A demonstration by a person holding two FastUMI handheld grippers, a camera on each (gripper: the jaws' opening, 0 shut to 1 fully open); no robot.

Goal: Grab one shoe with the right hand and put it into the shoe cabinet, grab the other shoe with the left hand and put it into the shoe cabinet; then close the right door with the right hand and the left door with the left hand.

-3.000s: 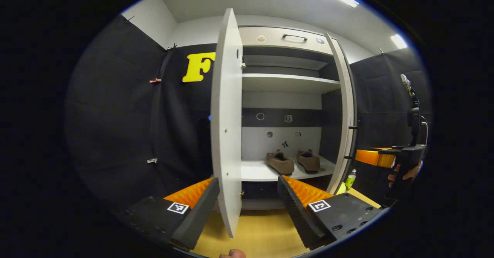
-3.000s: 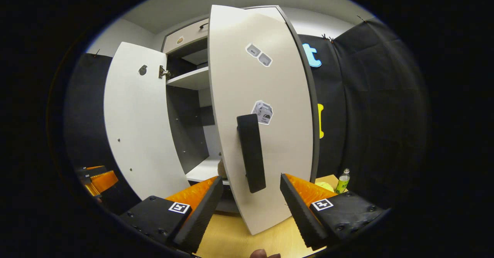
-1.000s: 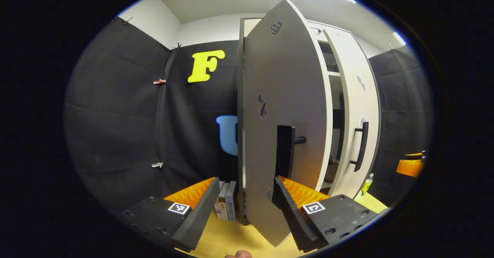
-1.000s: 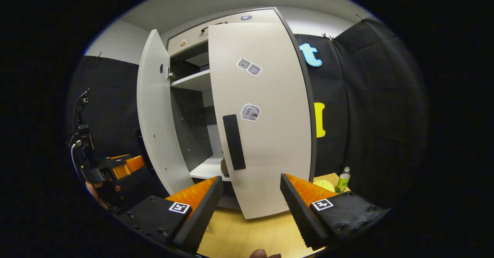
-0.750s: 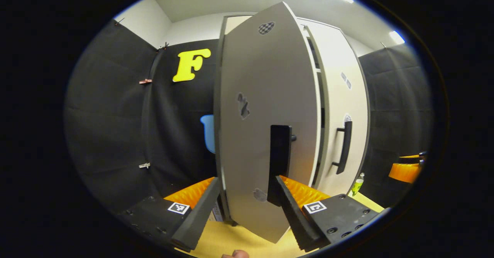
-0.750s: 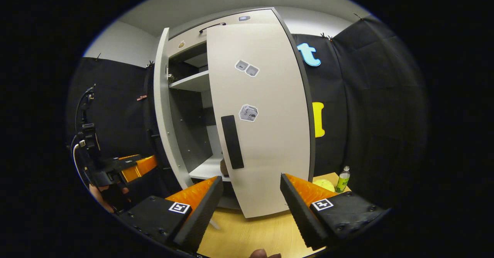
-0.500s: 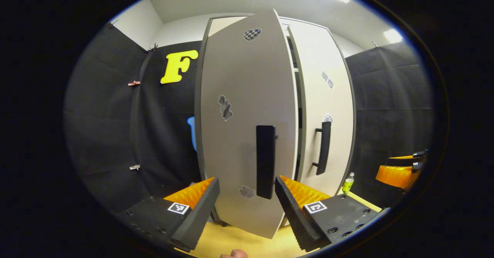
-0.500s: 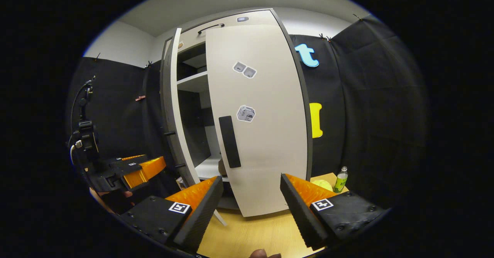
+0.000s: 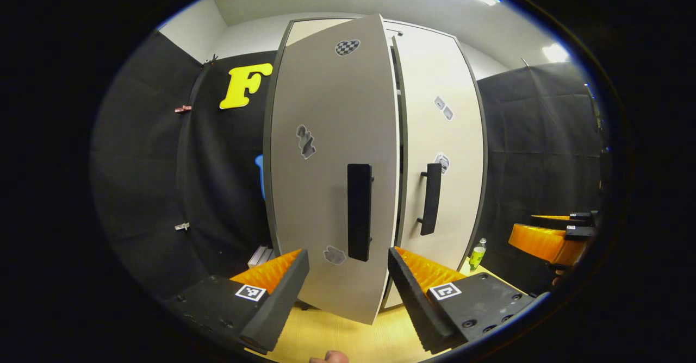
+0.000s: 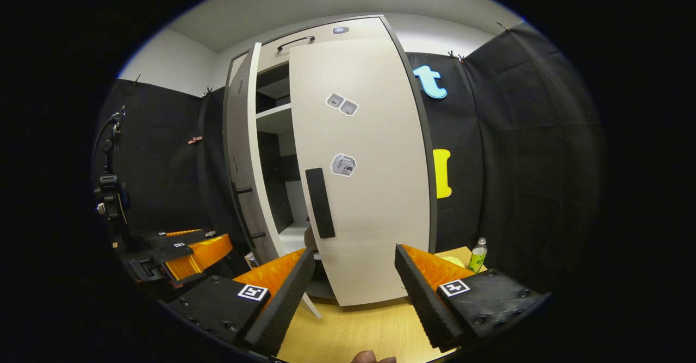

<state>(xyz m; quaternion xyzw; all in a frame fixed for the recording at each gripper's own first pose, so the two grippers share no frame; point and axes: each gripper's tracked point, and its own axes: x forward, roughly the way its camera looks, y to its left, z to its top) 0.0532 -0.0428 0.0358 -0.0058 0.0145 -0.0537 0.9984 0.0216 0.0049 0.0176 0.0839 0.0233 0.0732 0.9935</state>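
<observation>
The tall white shoe cabinet has both doors nearly closed. In the left gripper view the left door (image 9: pixel 331 151) stands slightly ajar right in front of me, its black handle (image 9: pixel 359 211) just above my open left gripper (image 9: pixel 348 292), which holds nothing. The right door (image 9: pixel 443 151) sits beyond it. In the right gripper view the right door (image 10: pixel 370 189) is almost flush, and its handle (image 10: pixel 319 202) is above my open, empty right gripper (image 10: pixel 353 292). A brown sliver of a shoe (image 10: pixel 309 238) shows in the gap on the lower shelf. The left gripper (image 10: pixel 185 249) is at far left.
A green bottle (image 10: pixel 478 253) and a yellow object (image 10: pixel 451 260) stand on the wooden floor to the right of the cabinet. Some books (image 9: pixel 261 255) lean at the cabinet's left foot. The right gripper (image 9: pixel 549 238) hovers at the far right edge.
The left door has swung from wide open to almost closed, hiding the shelves and shoes. The right door has closed further, and my right gripper has drawn back from it.
</observation>
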